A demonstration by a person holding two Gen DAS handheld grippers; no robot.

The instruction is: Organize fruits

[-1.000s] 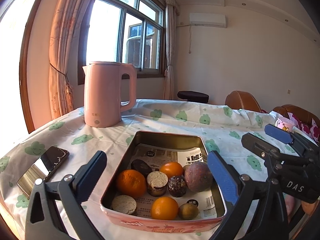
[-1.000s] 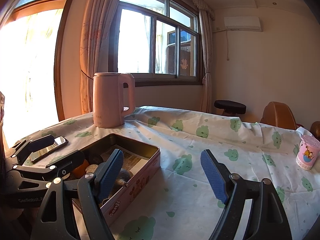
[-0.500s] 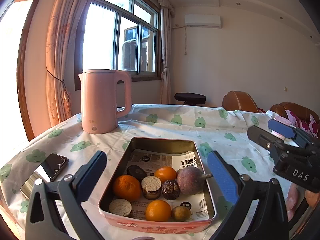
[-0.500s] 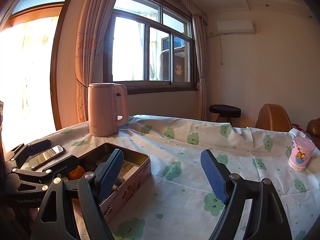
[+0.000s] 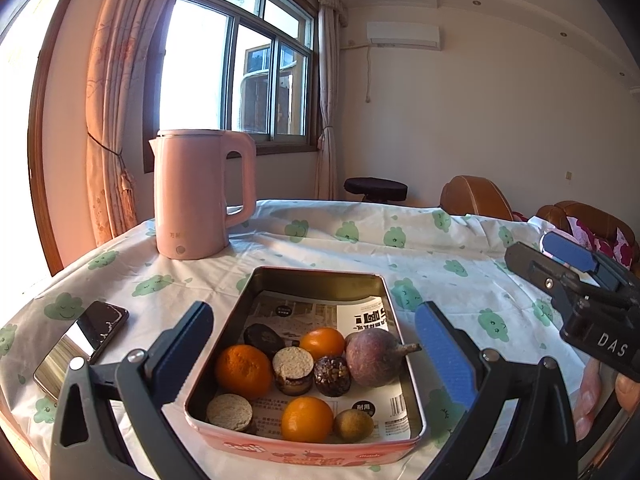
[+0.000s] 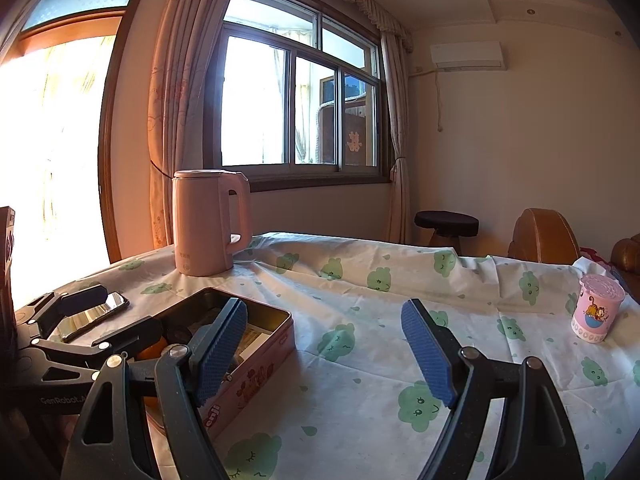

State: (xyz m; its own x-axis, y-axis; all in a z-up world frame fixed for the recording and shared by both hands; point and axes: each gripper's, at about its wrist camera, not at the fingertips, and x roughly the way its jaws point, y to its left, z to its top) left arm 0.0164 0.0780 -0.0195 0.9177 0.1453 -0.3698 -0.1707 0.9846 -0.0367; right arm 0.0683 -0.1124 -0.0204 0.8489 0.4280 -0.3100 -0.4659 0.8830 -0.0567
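**Fruit sits in the tin**

The left gripper [image 5: 316, 352] hangs above the pink tin [image 5: 312, 450], jaws wide apart and holding nothing. Inside lie three oranges [image 5: 243, 371], a purple passion fruit [image 5: 374, 356] and round cakes (on printed paper). The right gripper [image 6: 324, 354] is spread wide too, empty, over the tablecloth [image 6: 360, 292] beside the tin.
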